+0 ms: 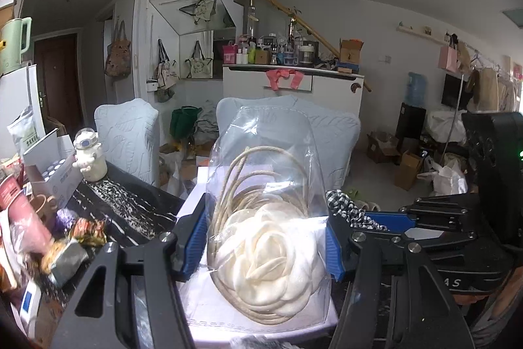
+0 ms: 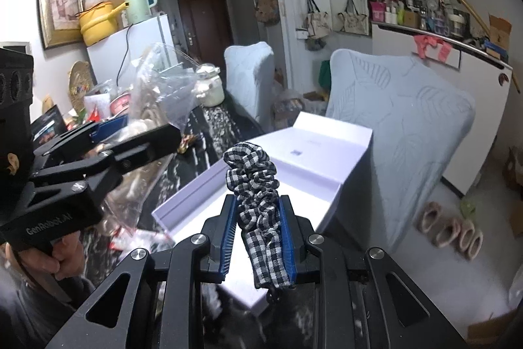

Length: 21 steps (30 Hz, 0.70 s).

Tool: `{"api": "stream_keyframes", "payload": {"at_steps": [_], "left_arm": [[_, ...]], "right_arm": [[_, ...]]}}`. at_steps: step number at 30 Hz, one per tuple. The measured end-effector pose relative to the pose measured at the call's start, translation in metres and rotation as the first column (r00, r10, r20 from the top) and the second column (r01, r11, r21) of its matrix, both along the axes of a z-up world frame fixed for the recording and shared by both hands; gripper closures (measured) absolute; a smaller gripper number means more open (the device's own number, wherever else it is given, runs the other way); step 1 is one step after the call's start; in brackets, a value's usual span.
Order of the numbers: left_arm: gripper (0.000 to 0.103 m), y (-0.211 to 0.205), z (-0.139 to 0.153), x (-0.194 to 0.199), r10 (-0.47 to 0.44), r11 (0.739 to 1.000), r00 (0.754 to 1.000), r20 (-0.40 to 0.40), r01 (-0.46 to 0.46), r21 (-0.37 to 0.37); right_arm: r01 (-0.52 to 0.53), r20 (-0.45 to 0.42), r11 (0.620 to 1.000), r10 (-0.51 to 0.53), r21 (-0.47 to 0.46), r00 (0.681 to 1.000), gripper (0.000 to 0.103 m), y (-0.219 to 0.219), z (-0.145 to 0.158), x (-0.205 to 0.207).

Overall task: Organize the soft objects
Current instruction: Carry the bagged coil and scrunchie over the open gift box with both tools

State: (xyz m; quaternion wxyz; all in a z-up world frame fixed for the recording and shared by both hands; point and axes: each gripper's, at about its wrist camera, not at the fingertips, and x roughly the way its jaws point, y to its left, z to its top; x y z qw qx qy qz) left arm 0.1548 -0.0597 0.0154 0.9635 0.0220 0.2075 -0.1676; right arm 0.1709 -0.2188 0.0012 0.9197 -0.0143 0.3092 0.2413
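The left gripper point(image 1: 266, 246) is clamped on a clear bag point(image 1: 271, 185) holding a cream fabric flower, lifted above the open white box point(image 2: 294, 172), likely so it can go in without crushing. To its right, the right gripper point(image 2: 258, 237) pinches a checked scrunchie point(image 2: 258, 185) over the same box, seemingly bound for it.

The clear bag point(image 1: 261, 185) covers the middle of the white box point(image 1: 209, 309) and much of the chair point(image 1: 333, 133) behind it. The cord point(image 1: 235, 179) inside runs under the fabric flower point(image 1: 264, 254). Sweets point(image 1: 81, 234) at the left are blurred. In the right wrist view, the checked scrunchie point(image 2: 255, 185) ends between the right gripper point(image 2: 260, 237) pads, its lower loop hidden. The left gripper point(image 2: 130, 133) masks most of the bag; only part of a hand point(image 2: 42, 260) shows, cut by the picture's edge.
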Motion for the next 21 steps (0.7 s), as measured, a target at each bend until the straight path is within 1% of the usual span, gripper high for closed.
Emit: {"api": "stream_keyframes", "payload": {"at_steps": [6, 12, 16, 21], "left_arm": [[0.044, 0.001, -0.01, 0.038, 0.009, 1.0, 0.999, -0.031, -0.008, 0.026], [0.044, 0.001, -0.023, 0.075, 0.021, 0.998, 0.997, -0.078, -0.016, 0.054], [0.044, -0.003, -0.034, 0.094, 0.032, 0.995, 0.995, -0.1, -0.022, 0.102], [0.044, -0.008, -0.049, 0.115, 0.021, 0.993, 0.987, -0.16, -0.002, 0.117]], "right_arm": [[-0.003, -0.002, 1.0, 0.003, -0.028, 1.0, 0.078, 0.007, -0.008, 0.037], [-0.016, -0.022, 0.999, 0.015, -0.037, 1.0, 0.078, 0.013, -0.019, 0.069], [-0.012, -0.027, 0.998, 0.01, -0.067, 1.0, 0.078, 0.018, -0.028, 0.084], [-0.018, -0.065, 0.997, 0.013, -0.08, 0.998, 0.078, 0.018, -0.043, 0.103]]}}
